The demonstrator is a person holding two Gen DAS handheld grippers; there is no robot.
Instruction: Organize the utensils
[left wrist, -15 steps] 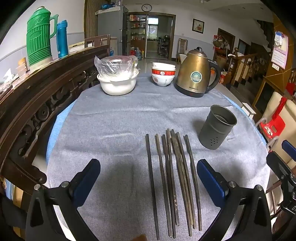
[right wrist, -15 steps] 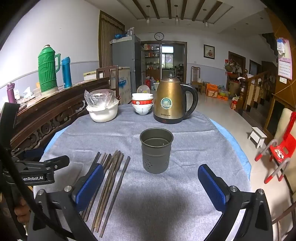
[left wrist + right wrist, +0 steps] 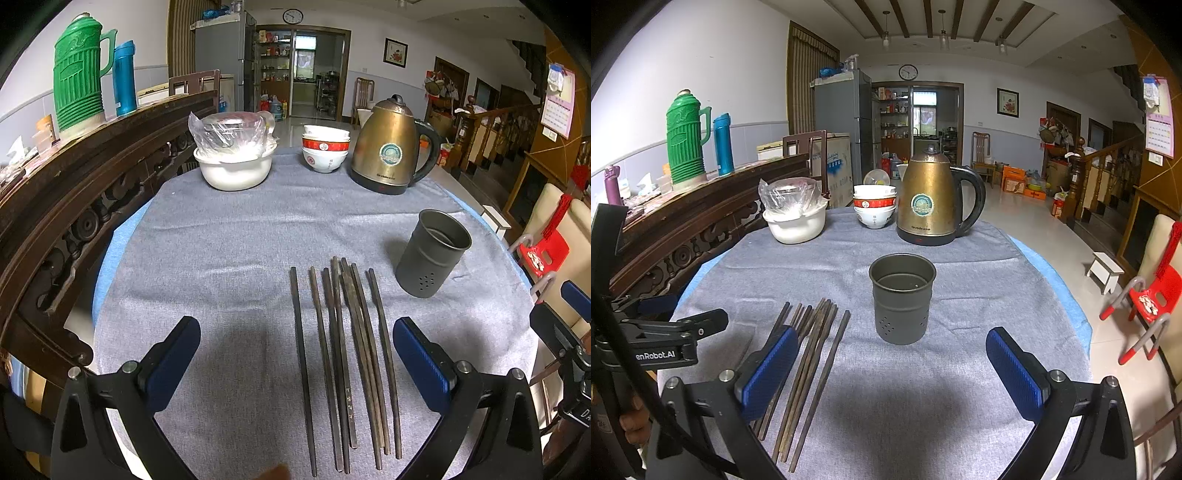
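Note:
Several dark chopsticks (image 3: 347,354) lie side by side on the grey cloth, pointing away from me. A dark metal holder cup (image 3: 432,254) with small holes stands upright to their right. My left gripper (image 3: 295,354) hovers over the near ends of the chopsticks, wide open, nothing between its blue pads. In the right wrist view the chopsticks (image 3: 812,354) lie at the lower left and the cup (image 3: 902,297) stands ahead. My right gripper (image 3: 890,365) is open and empty, just short of the cup. The left gripper (image 3: 665,339) shows at the left edge there.
A white bowl covered with plastic (image 3: 234,162), stacked rice bowls (image 3: 325,151) and a brass kettle (image 3: 391,147) stand along the table's far edge. A carved wooden bench back (image 3: 74,206) runs along the left. A red chair (image 3: 1152,295) stands off the right edge.
The left wrist view has shifted slightly, so the chopsticks sit a touch closer. Both grippers stay open and empty.

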